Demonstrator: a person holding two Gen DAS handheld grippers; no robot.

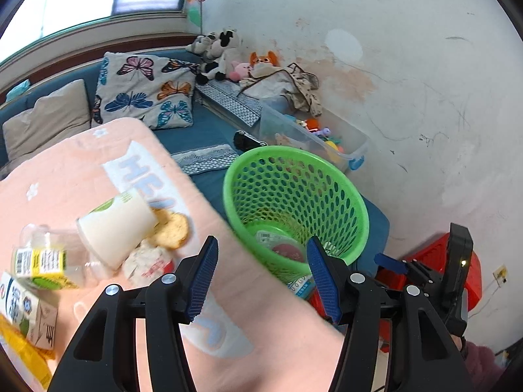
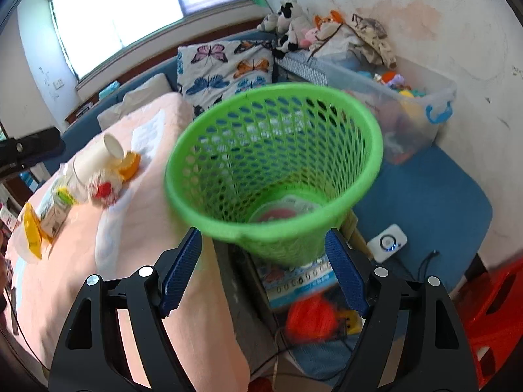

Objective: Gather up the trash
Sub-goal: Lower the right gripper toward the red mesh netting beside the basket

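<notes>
The green basket (image 2: 278, 170) stands just off the edge of the table, which is covered by a pink cloth (image 1: 81, 176). At the bottom of the basket lies 1 piece of trash, a round lid or tub (image 1: 281, 245) with a red centre and a label; nothing else is visible inside through the mesh. So collecting has begun, but most of it is left.

Still lying on the cloth in a loose group are a white paper cup (image 1: 117, 225) tipped on its side, a brownish cracker or biscuit (image 1: 170, 228) touching it, a crumpled wrapper with red print (image 1: 147, 261), a clear plastic bottle with a yellow label (image 1: 45, 261), a milk carton (image 1: 26, 313) and a yellow packet (image 1: 19, 349) at the near corner. That makes about 6 pieces to go; more may be hidden behind the cup.

The left gripper (image 1: 261, 281) has its jaws apart with nothing between them, and it points at the table edge between the trash pile and the basket. By that pose, I judge it free to go for another piece. The right gripper (image 2: 264, 268) also has its jaws apart and empty; the basket's lower wall sits in front of the gap, but the pads do not press on it. The right-wrist view is blurred, so contact is hard to rule out completely.

The cup and cracker lie closest to the basket and seem the easiest next picks.
</notes>
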